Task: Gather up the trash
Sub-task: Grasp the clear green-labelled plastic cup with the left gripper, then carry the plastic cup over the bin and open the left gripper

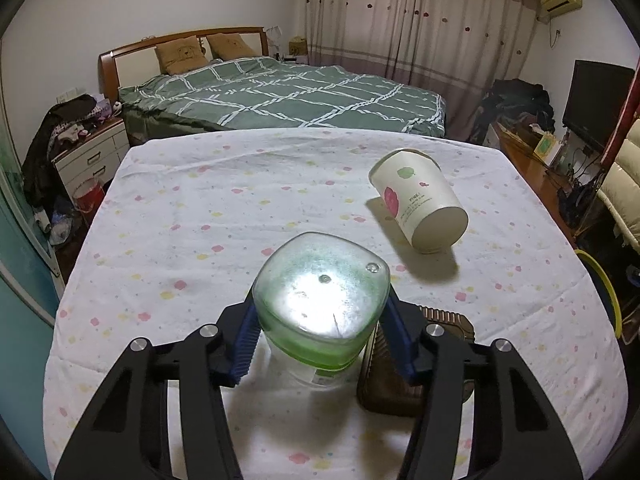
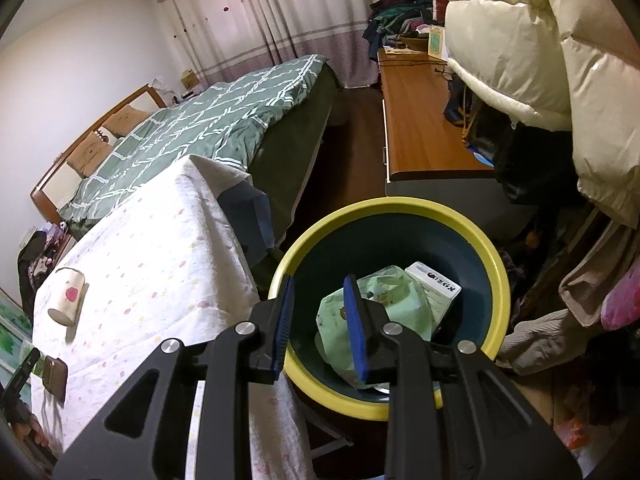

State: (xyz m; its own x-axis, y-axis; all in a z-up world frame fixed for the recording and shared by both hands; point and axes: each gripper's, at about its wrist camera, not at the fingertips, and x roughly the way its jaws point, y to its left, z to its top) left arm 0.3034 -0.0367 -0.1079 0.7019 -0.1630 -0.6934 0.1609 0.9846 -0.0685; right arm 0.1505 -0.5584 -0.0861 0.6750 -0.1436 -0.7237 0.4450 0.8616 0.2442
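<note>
Green-lidded clear bottle [image 1: 322,304] upright on tablecloth [image 1: 200,240]

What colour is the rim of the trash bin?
Yellow rim, dark blue inside; right wrist view.

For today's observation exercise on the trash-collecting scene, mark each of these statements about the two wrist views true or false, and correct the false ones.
1. The paper cup stands upright on the table. False: it lies on its side on the flowered tablecloth.
2. The left hand-held gripper has a green-tinted clear plastic bottle between its blue pads. True.
3. The bin has a yellow rim and a dark inside. True.
4. The bin is empty. False: a pale green packet and a white carton lie in it.
5. The right hand-held gripper holds the paper cup. False: nothing is between its jaws; it hangs over the bin.
</note>
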